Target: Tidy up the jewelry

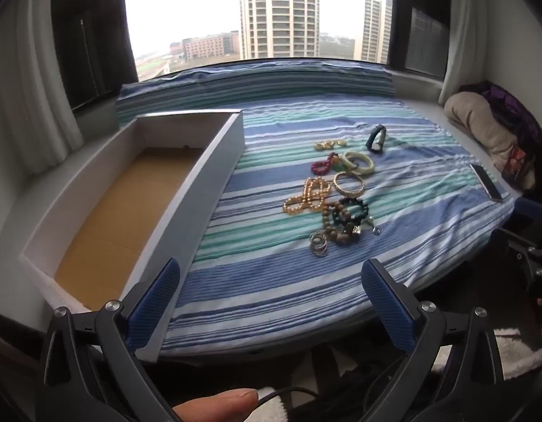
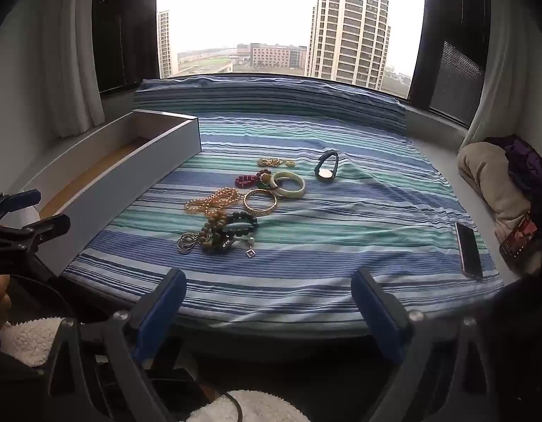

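Observation:
A heap of jewelry lies mid-cloth: a gold bead necklace (image 1: 308,195) (image 2: 211,201), a gold bangle (image 1: 349,183) (image 2: 259,202), a pale bangle (image 1: 359,163) (image 2: 288,183), red beads (image 1: 320,166), a dark-strapped watch (image 1: 375,139) (image 2: 326,166), wooden and dark bead bracelets (image 1: 336,225) (image 2: 236,225), and silver rings (image 1: 319,242) (image 2: 187,241). A white box (image 1: 214,161) (image 2: 137,161) with a brown floor stands at the left, nothing seen inside. My left gripper (image 1: 271,274) and right gripper (image 2: 269,281) both hover open over the cloth's near edge, short of the heap.
The striped blue-green cloth (image 1: 394,246) (image 2: 341,246) covers a window ledge. A phone (image 1: 489,184) (image 2: 469,249) lies near its right edge, with a beige and purple fabric bundle (image 1: 478,123) (image 2: 489,176) beyond. A thumb (image 1: 218,404) shows at the bottom of the left wrist view.

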Demonstrator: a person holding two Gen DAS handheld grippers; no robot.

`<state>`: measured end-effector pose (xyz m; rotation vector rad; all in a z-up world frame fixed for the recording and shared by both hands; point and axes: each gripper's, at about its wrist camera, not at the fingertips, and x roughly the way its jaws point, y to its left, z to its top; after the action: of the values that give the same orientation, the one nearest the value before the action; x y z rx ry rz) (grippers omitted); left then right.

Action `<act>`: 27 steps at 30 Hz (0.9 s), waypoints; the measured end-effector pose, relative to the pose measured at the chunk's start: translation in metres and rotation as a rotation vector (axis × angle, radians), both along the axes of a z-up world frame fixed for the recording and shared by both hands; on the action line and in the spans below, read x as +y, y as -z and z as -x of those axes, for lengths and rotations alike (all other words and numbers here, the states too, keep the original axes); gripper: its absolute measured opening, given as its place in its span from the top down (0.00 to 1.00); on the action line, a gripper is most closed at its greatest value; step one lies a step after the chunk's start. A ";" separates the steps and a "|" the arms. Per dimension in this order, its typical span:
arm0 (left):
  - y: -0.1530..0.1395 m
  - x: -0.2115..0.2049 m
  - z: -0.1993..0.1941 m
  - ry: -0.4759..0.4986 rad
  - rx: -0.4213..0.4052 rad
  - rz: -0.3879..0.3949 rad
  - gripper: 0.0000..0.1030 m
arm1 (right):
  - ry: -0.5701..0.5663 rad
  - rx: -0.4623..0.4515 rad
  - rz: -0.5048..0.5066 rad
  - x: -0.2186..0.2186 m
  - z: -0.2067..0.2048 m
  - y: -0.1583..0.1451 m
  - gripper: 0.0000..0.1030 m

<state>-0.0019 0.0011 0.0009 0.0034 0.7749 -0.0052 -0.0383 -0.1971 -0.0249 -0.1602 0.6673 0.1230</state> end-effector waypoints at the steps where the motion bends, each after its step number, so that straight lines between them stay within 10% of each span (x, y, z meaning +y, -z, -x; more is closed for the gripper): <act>1: 0.000 0.001 0.001 0.002 -0.001 0.001 0.00 | -0.001 -0.003 -0.004 -0.001 0.000 0.000 0.06; 27: 0.008 -0.004 -0.002 0.025 0.038 0.033 0.00 | -0.002 0.031 -0.037 -0.004 -0.001 0.006 0.06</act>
<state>0.0006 -0.0030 -0.0066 -0.0183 0.8130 -0.0416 -0.0376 -0.2011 -0.0306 -0.1236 0.6956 0.1402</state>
